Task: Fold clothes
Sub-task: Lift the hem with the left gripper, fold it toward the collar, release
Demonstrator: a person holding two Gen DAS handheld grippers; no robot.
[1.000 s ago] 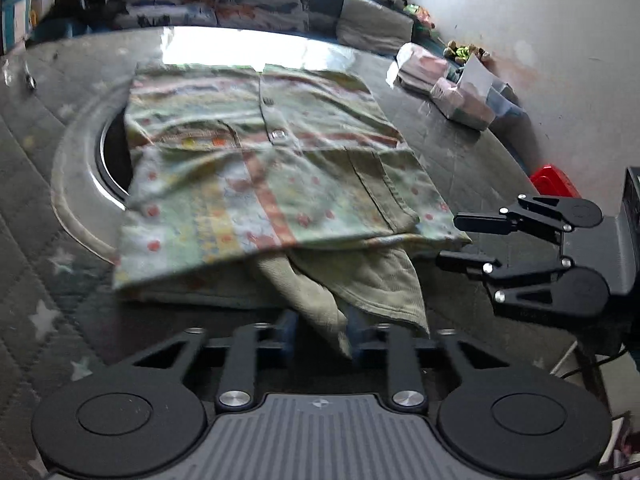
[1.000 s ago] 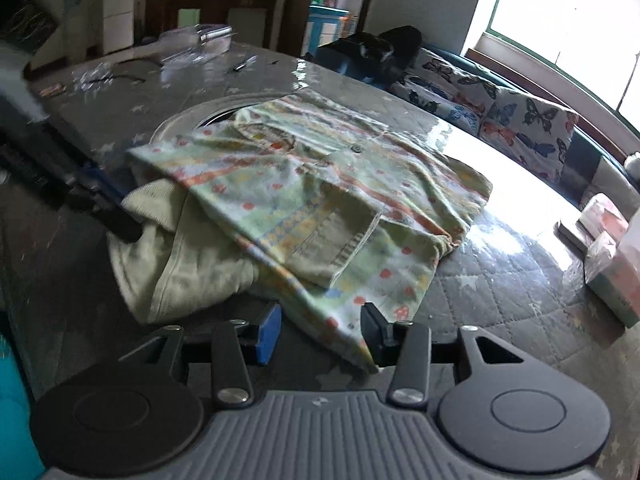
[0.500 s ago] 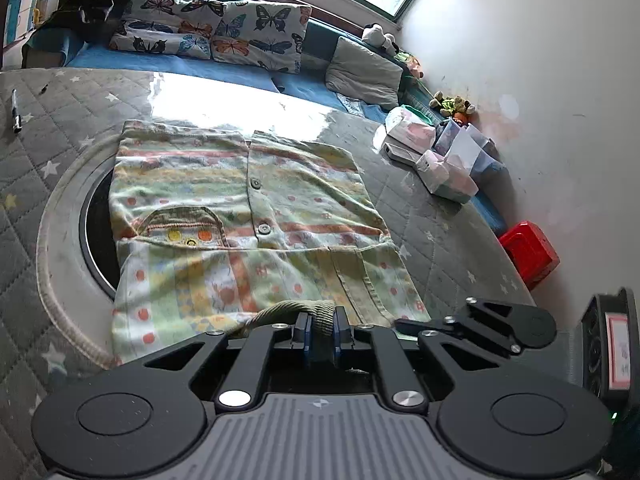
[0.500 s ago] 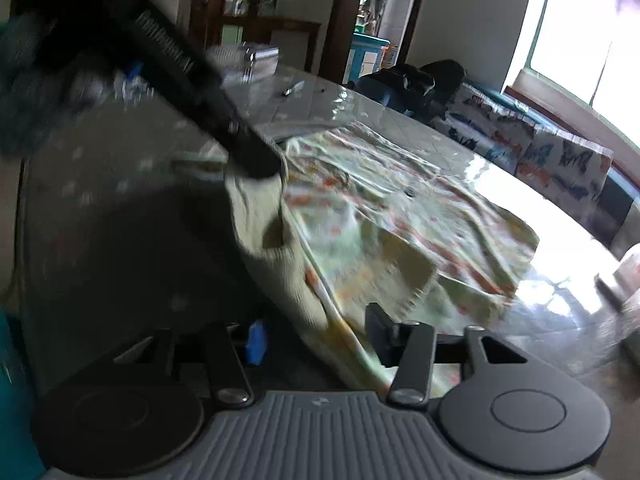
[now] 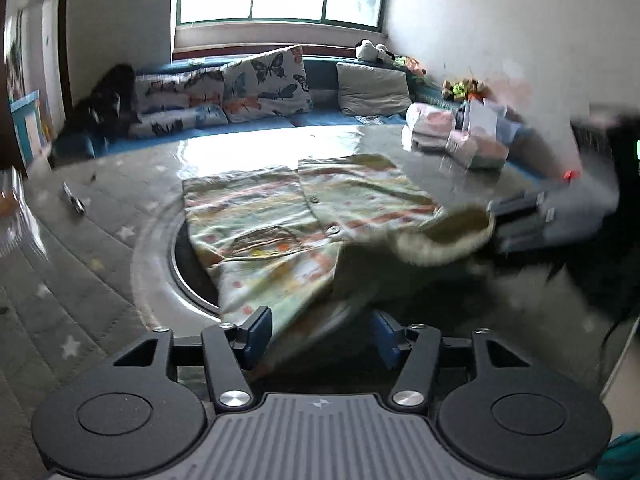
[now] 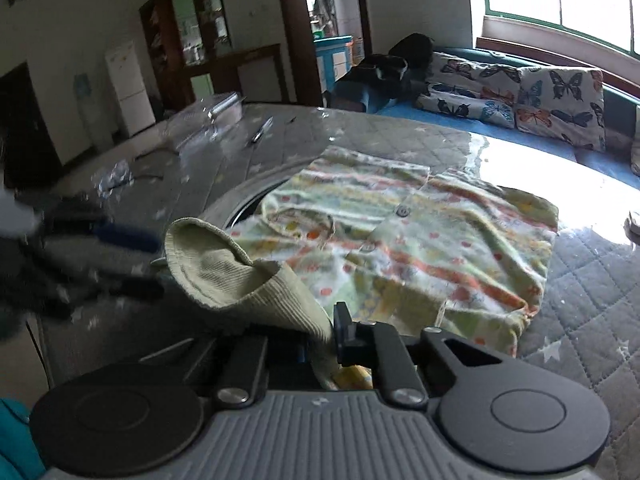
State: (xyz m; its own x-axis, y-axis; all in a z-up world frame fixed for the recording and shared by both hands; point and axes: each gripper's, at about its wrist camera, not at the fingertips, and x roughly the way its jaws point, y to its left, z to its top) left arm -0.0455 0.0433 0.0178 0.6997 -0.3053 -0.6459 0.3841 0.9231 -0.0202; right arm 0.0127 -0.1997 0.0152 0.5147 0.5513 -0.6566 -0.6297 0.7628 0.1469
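Note:
A pale green patterned child's shirt (image 5: 288, 220) lies flat on the grey quilted table (image 5: 80, 280), buttons up; it also shows in the right wrist view (image 6: 420, 240). Its near hem with a green ribbed lining (image 6: 240, 280) is lifted off the table. My left gripper (image 5: 320, 332) is open, its blue pads wide apart, with the hem's edge lying loose between them. My right gripper (image 6: 320, 340) is shut on the ribbed hem and holds it up. In the left wrist view the right gripper (image 5: 520, 220) is a blur at the lifted hem (image 5: 448, 240).
A round metal-rimmed recess (image 5: 188, 276) lies under the shirt's left part. Tissue packs and boxes (image 5: 464, 136) stand at the table's far right. A pen (image 5: 74, 200) lies at the left. Clear plastic items (image 6: 208, 120) sit at the far side. A sofa with butterfly cushions (image 5: 264, 80) is behind.
My left gripper has opened and let go of the hem. My right gripper has closed on the ribbed hem and raised it. Both cameras have risen and tilted up.

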